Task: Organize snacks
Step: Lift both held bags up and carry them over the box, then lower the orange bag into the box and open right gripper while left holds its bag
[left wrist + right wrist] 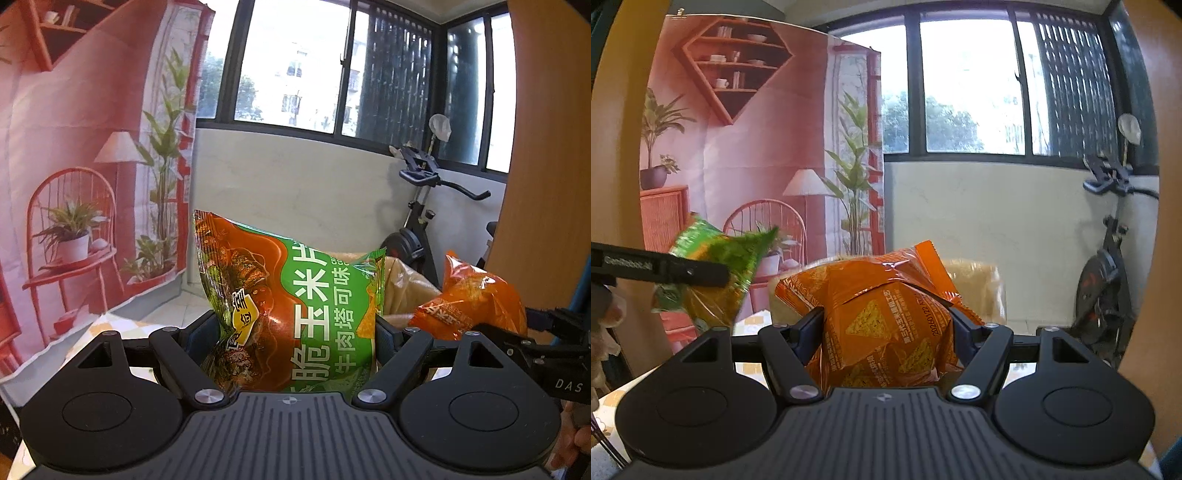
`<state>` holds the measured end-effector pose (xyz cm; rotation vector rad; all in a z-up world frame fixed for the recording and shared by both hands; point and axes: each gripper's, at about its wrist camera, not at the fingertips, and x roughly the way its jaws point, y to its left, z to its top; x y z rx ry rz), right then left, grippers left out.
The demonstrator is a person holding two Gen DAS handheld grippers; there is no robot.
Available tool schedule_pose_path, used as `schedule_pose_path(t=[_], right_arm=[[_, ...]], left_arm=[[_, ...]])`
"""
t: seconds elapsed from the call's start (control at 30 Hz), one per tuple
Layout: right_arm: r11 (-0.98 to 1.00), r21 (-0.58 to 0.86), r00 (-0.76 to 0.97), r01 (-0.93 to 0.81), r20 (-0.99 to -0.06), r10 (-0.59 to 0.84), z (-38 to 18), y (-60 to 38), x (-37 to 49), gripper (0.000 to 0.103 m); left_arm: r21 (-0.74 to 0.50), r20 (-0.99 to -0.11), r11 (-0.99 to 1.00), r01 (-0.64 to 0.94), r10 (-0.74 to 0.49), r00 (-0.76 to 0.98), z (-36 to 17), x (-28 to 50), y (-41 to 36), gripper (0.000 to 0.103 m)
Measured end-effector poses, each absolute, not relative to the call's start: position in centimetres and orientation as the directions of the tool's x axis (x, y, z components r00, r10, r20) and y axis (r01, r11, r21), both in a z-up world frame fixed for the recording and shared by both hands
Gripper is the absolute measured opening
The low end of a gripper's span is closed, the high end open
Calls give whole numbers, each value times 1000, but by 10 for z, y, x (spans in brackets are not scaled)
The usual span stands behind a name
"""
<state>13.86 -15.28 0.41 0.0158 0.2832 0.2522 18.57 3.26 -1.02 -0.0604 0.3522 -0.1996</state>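
While the left gripper [295, 332] is closed on the green snack bag [295, 306], the bag stands upright between its two fingers and is lifted in the air. The fingers press the bag at both sides in its lower half, and the sealed upper edge of the bag points toward 11 o'clock in the left wrist view. At 3 o'clock from this bag, the orange snack bag [476, 302] appears, with the black body of the other gripper just below it.

The right gripper [886, 328] is closed on this orange snack bag [882, 314], which fills the space between its fingers and is squeezed and wrinkled there. Its flat sealed end sticks out toward 1 o'clock. In the right wrist view the green snack bag [716, 273] is at 9 o'clock, held by a dark finger of the left gripper, and the two bags are near to each other but do not touch.

Behind the orange bag, a tan woven basket [979, 291] is partly hidden; I cannot tell what is inside. Under the grippers a tabletop with a yellow and white checked cloth [122, 328] shows at 8 o'clock. Further back hangs a printed pink backdrop [738, 155] with a chair and plants on it, a window [967, 85] is at 12 o'clock, and an exercise bike [1108, 266] stands at 3 o'clock.
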Motion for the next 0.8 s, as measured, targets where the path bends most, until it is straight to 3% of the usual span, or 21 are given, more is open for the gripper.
schedule_pose_path(t=[0.8], right_arm=[[970, 58, 921, -236, -305, 242, 14, -177, 222, 71]], left_arm=[[-101, -355, 982, 160, -186, 916, 3, 246, 24, 85]])
